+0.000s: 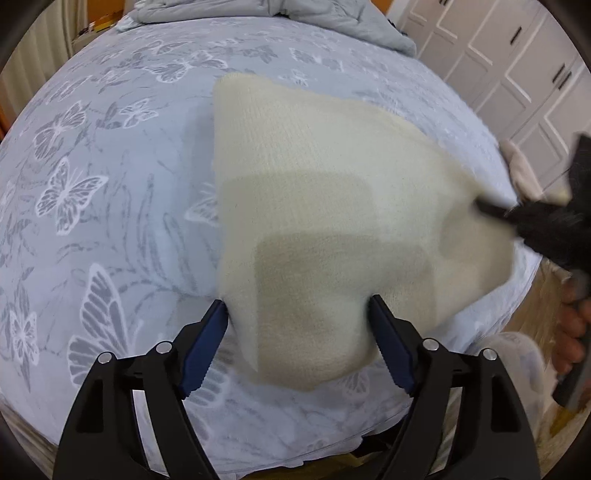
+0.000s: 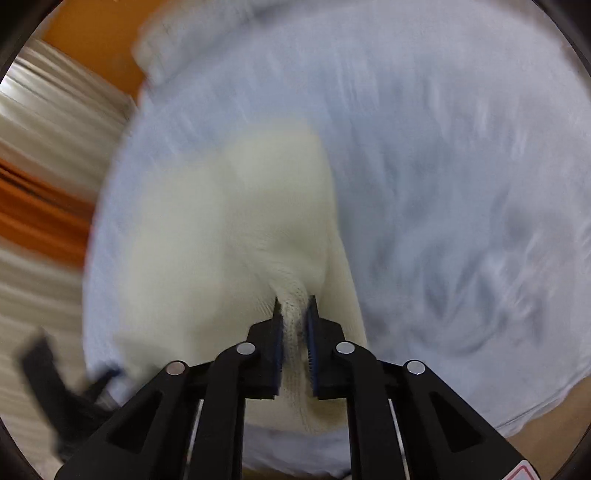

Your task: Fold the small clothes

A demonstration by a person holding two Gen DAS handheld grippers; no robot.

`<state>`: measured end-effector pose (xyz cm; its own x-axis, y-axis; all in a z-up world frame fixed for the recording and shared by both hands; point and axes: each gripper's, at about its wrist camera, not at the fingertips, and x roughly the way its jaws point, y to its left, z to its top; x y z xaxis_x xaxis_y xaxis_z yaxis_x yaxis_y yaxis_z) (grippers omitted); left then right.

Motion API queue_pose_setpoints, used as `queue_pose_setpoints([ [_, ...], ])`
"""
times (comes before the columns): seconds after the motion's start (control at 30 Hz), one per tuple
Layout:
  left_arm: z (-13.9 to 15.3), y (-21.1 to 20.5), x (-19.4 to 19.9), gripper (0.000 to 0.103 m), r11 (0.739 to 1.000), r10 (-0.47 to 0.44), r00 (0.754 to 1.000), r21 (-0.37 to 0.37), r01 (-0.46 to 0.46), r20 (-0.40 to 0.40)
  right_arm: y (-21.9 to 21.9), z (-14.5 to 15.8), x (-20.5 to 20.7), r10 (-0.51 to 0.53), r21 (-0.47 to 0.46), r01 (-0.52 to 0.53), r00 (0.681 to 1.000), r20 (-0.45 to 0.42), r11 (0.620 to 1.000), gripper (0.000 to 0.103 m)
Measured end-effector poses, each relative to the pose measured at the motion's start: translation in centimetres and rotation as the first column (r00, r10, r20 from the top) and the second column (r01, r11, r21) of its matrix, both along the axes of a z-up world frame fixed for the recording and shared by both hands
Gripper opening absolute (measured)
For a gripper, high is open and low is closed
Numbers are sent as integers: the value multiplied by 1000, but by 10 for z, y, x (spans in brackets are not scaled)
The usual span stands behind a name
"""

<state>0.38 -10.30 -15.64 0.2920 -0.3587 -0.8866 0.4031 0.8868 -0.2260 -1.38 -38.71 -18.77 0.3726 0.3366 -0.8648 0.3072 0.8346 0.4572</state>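
A cream knitted garment (image 1: 325, 177) lies spread on the butterfly-print bedcover (image 1: 92, 184). My left gripper (image 1: 297, 302) stands open over the garment's near corner. The cloth lies loose between the blue pads (image 1: 205, 343), which sit at its two edges. At the garment's right edge the black right gripper (image 1: 495, 212) pinches the cloth, blurred. In the right wrist view my right gripper (image 2: 294, 306) is shut on a bunched ridge of the cream garment (image 2: 229, 236), which stretches away over the bedcover (image 2: 443, 184). The left gripper (image 2: 44, 369) shows as a dark blur at the lower left.
A grey quilt (image 1: 332, 18) is heaped at the bed's far end. White cupboard doors (image 1: 517, 81) stand beyond the right side of the bed. A person's hand (image 1: 572, 332) holds the right tool near the bed's right edge. Pale curtains (image 2: 55, 122) hang to the left.
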Motion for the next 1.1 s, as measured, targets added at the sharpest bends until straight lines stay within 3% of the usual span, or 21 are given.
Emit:
queue_pose_setpoints([
  [0.1, -6, -1, 0, 77, 1000, 6, 1000, 5, -6, -9, -17, 15, -11, -89, 79, 85, 995, 47, 993, 19],
  [0.2, -1, 8, 0, 77, 1000, 20, 1000, -24, -20, -23, -10, 63, -33, -108, -39, 116, 980, 164, 993, 24],
  [0.27, 8, 14, -4, 76, 999, 14, 1000, -37, -14, -7, 3, 77, -40, -50, -31, 57, 980, 191, 998, 23],
  [0.33, 15, 22, -11, 77, 999, 2, 1000, -32, -2, 16, 20, 66, -35, 23, -60, -16, 991, 133, 998, 21],
  [0.4, 15, 31, -17, 77, 1000, -3, 1000, -26, 3, 12, 31, 24, -31, 91, -150, -93, 996, -17, 984, 19],
  [0.43, 15, 35, -18, 77, 999, 1, 1000, -34, 0, 3, 29, 3, -30, 92, -148, -101, 993, -68, 984, 18],
  [0.5, 18, 44, -23, 76, 999, 7, 1000, -46, -8, -9, 25, 16, -33, 52, -142, -57, 998, -38, 988, 19],
  [0.6, 29, 59, -33, 77, 999, 13, 1000, -30, -12, 23, 42, 59, -29, 81, -204, -68, 995, 53, 977, 18],
  [0.67, 32, 74, -38, 78, 999, 28, 999, -31, -27, 27, 67, 87, -23, 155, -165, -134, 980, 125, 977, 17],
  [0.77, 31, 88, -40, 78, 999, 53, 998, 2, -53, 23, 115, 100, -8, 278, -110, -262, 945, 174, 959, 16],
  [0.87, 34, 102, -43, 78, 997, 79, 996, 10, -80, 32, 163, 80, 18, 361, -69, -354, 923, 137, 933, 15],
  [0.93, 37, 112, -45, 78, 995, 95, 995, 9, -96, 38, 188, 18, 27, 419, -92, -420, 907, -37, 903, 10],
  [0.97, 37, 115, -46, 79, 995, 101, 994, 9, -102, 39, 193, -2, 25, 437, -95, -442, 896, -74, 892, 9],
  [1.03, 38, 123, -47, 79, 993, 119, 992, 6, -120, 38, 187, -6, 21, 414, -37, -415, 909, -47, 909, 9],
  [1.1, 39, 131, -45, 80, 990, 139, 990, -5, -139, 32, 169, 14, 20, 367, 20, -367, 930, -30, 930, 5],
])
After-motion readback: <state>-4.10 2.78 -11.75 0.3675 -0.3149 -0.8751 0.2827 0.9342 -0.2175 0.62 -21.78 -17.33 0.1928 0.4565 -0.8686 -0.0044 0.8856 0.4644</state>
